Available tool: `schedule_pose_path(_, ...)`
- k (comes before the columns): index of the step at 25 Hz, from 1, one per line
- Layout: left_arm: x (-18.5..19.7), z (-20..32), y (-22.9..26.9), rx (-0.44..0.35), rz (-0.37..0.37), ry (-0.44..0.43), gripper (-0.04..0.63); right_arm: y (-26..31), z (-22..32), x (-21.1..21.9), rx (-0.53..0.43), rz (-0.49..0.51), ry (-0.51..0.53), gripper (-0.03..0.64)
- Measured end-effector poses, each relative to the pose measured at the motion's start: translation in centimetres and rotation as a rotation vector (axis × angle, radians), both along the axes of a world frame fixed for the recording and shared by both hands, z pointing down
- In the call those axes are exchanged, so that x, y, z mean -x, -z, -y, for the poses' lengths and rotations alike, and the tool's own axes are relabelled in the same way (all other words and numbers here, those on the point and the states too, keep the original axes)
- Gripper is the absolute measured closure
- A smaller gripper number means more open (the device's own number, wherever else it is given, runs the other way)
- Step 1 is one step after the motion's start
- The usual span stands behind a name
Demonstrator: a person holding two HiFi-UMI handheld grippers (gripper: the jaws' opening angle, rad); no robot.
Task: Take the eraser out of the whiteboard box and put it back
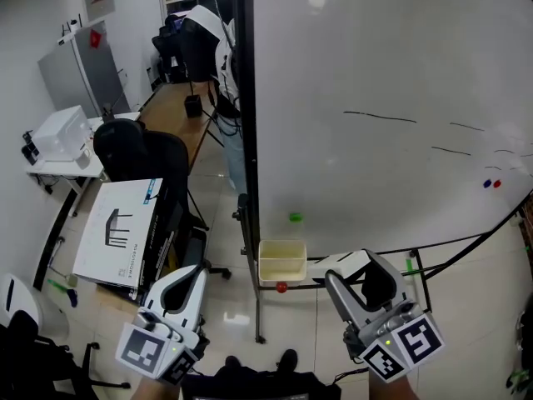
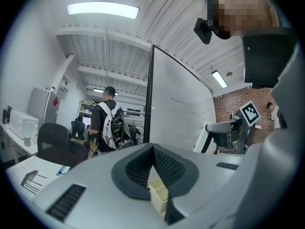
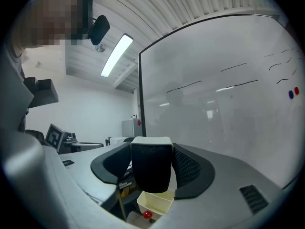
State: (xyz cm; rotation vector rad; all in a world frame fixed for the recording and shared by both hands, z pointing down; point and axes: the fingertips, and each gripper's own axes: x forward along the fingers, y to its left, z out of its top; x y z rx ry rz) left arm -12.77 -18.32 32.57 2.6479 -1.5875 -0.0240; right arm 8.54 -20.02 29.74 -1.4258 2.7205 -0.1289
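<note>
Right tool point(image 1: 351, 270): jaws set wide and clamped on the eraser point(image 3: 151, 168). The eraser stands upright between the two dark pads, with its black felt face toward the right gripper view's camera and a white edge on top.

Eraser position: outside the whiteboard box point(image 1: 281, 242), held in the air to the right of it and clear of it. In the right gripper view the box shows below the eraser, not touching it.

Whiteboard box: a cream, open-topped tray fixed at the lower left corner of the whiteboard point(image 1: 375, 98), on the stand frame. No contents can be made out in it. A small red round part point(image 1: 281, 287) sits just under its front edge, and a green magnet point(image 1: 295, 217) is on the board above it.

Left tool point(image 1: 190, 277): pads meet at the tips and grip nothing – the box shows through the gap behind them. It is held level, to the left of the box and apart from it.

The board carries a few thin dark pen strokes.
</note>
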Motion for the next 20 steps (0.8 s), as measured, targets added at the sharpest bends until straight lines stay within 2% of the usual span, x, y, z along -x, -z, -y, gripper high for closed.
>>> schedule_pose_path(9,4.3,-3.9,0.2,-0.020,-0.085,-0.064,0.571,0.3,-4.8,1.7,-0.009,-0.004,-0.123,0.333)
schedule_pose_path(13,5.2,-5.2,0.7,-0.032,-0.055,-0.054,0.571,0.2,-6.2,1.8,0.001,0.008,-0.125,0.333)
schedule_pose_path(20,2.9,-7.5,1.2,-0.032,-0.023,-0.017,0.571,0.6,-7.9,-0.1,-0.002,0.010,-0.081,0.333)
